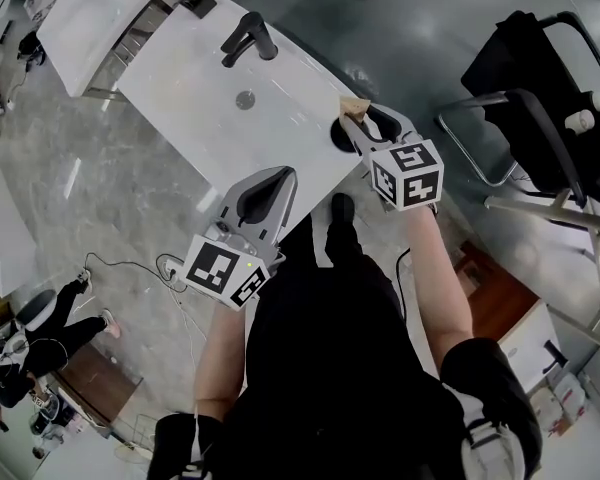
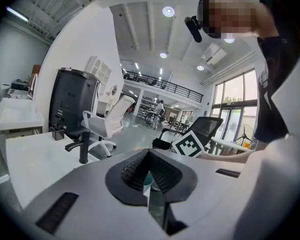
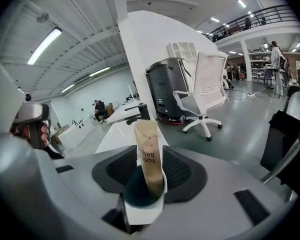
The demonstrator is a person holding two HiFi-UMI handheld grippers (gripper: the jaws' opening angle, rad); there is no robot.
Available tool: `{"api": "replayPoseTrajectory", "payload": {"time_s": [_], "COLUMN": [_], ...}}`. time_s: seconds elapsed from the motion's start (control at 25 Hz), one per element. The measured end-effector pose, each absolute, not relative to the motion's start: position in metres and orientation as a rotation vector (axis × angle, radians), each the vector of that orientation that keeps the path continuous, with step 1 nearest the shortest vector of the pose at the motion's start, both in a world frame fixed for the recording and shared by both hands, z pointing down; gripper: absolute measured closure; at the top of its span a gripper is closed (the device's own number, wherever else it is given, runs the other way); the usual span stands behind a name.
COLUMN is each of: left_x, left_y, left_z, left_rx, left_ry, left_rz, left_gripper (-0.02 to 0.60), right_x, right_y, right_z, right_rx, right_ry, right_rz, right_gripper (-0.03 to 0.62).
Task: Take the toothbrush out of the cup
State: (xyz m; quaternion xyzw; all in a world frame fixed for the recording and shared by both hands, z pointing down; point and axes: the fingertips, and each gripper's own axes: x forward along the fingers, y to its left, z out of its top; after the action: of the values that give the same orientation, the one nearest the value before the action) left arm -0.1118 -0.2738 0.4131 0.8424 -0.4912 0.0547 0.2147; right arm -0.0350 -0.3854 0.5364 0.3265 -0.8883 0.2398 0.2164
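A toothbrush in a brown paper sleeve [image 3: 150, 154] stands upright in a cup [image 3: 140, 196], white outside and dark teal inside. The cup sits deep between the wide-apart jaws of my right gripper [image 3: 149, 171]; I see no pad pressing on it. In the head view the cup [image 1: 342, 134] rests at the near right edge of the white sink counter [image 1: 200, 78], the toothbrush [image 1: 356, 106] poking out beside my right gripper [image 1: 368, 128]. My left gripper [image 1: 275, 180] hovers at the counter's near edge, left of the cup, jaws together [image 2: 149, 169] with nothing clearly held.
A black faucet [image 1: 248, 38] and a drain [image 1: 245, 98] sit in the counter's middle. A black chair [image 1: 540, 98] stands to the right, a white office chair [image 3: 205, 91] beyond the counter. A second white counter [image 1: 90, 13] lies far left.
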Motion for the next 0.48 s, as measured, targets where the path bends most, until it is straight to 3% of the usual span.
{"api": "replayPoseTrajectory", "payload": {"time_s": [0.48], "left_x": [-0.1127], "left_y": [-0.2720], "left_z": [0.4122], "left_rx": [2.332], "left_ry": [-1.376], "left_rz": [0.143], "left_gripper": [0.568], "right_x": [-0.0320], "right_y": [-0.3867], "right_z": [0.5346], "right_rx": [0.914], "right_ry": [-2.467], "right_rz": [0.644], "right_gripper": [0.470]}}
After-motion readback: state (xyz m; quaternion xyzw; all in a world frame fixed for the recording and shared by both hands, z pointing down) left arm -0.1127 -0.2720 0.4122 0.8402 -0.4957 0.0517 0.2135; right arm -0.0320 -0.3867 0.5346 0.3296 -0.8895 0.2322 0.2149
